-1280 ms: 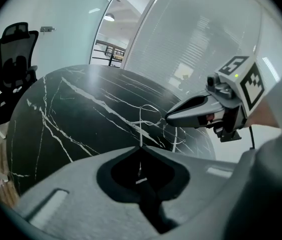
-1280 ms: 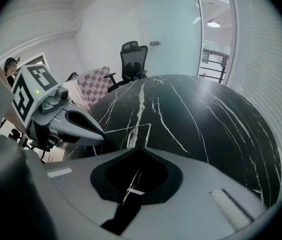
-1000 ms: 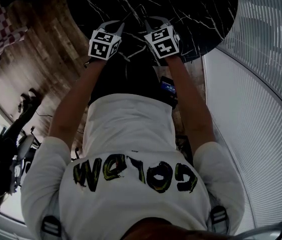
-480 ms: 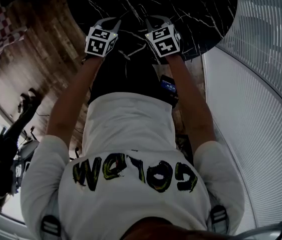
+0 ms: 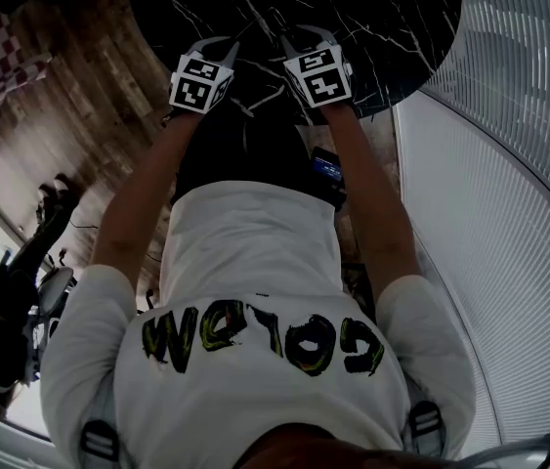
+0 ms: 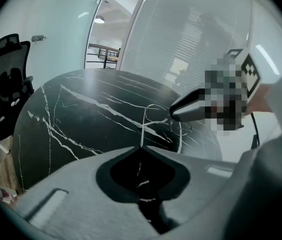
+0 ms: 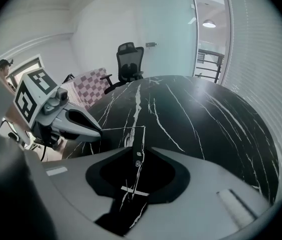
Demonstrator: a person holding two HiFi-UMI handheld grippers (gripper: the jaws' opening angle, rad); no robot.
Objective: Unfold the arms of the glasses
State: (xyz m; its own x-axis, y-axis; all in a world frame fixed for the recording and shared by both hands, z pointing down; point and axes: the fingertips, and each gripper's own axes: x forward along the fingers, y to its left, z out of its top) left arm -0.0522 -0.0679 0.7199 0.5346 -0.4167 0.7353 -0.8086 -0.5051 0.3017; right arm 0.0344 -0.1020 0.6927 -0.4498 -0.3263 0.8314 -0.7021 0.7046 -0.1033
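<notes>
— What's the left hand-held gripper (image 6: pixel 141 146) doing?

— Its jaws have just been closing a touch. They are pinched almost together on a thin wire arm of the glasses (image 6: pixel 156 115), and the wire comes straight out from between the tips.

— And the other one?

— The right hand-held gripper (image 7: pixel 136 148) is clamped narrow too, on a darker part of the same glasses with a small screw in it. So the glasses hang between the two, which sit close side by side.

— How does the frame lie?

— Seen from the right one, the wire runs out of the left tips, makes a sharp corner, then drops into the right jaws. The clear lens rims sit just beside the right tips.

— Where is all that?

— Over the near edge of the round black surface (image 5: pixel 372 27) with white veins. I can't tell whether the glasses touch it.

— Anything beyond?

— A black office chair (image 7: pixel 129 64) at the far side, and a ribbed white wall (image 5: pixel 509 213) on the right.
</notes>
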